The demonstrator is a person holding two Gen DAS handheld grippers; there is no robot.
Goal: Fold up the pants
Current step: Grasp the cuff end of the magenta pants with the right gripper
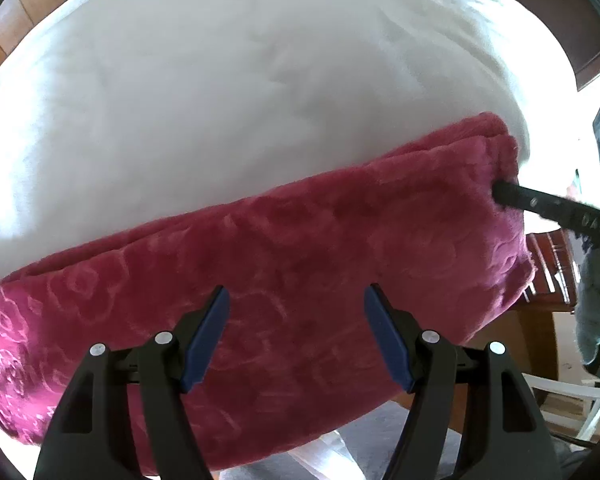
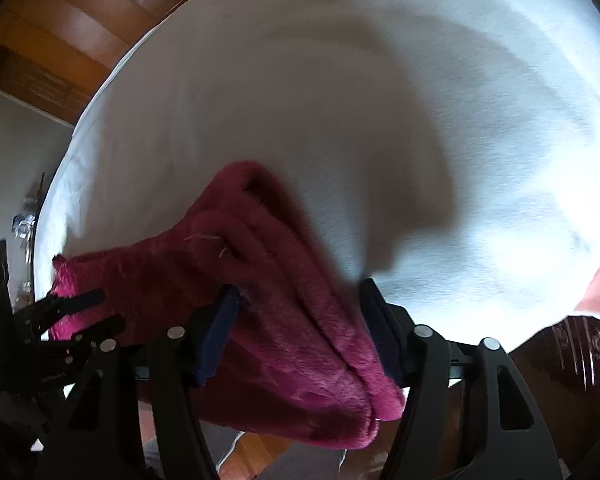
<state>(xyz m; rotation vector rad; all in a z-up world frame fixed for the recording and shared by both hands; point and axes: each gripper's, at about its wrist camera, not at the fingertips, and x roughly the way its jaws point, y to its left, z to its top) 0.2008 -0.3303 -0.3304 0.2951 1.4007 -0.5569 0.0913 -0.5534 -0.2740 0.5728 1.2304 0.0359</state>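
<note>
Blue pads up front on the left gripper (image 1: 297,330), jaws spread wide with nothing pressed between them, hovering just over the long folded band of the pants (image 1: 260,280). That magenta plush, stamped with a flower pattern, runs across the near edge of the bed (image 1: 220,100), from low on the left up to the right end. White bedding fills everything beyond it.

Over at that right end, the right gripper (image 2: 296,332) is in the fabric: from the left wrist view one black finger (image 1: 540,202) pokes into the stacked edges of the pants. From its own camera, the folded layers run straight between the two jaws and hang out below them, over the bed's edge. The jaws are part open around that thick bundle, and the picture is blurred there, so I cannot tell whether the pads are really pressing on it or just standing around it.

Further out in the right wrist view, the left gripper shows at the far left of the fabric, a shadow falls across the white bedding, and wooden panelling (image 2: 60,32) sits beyond the bed.
</note>
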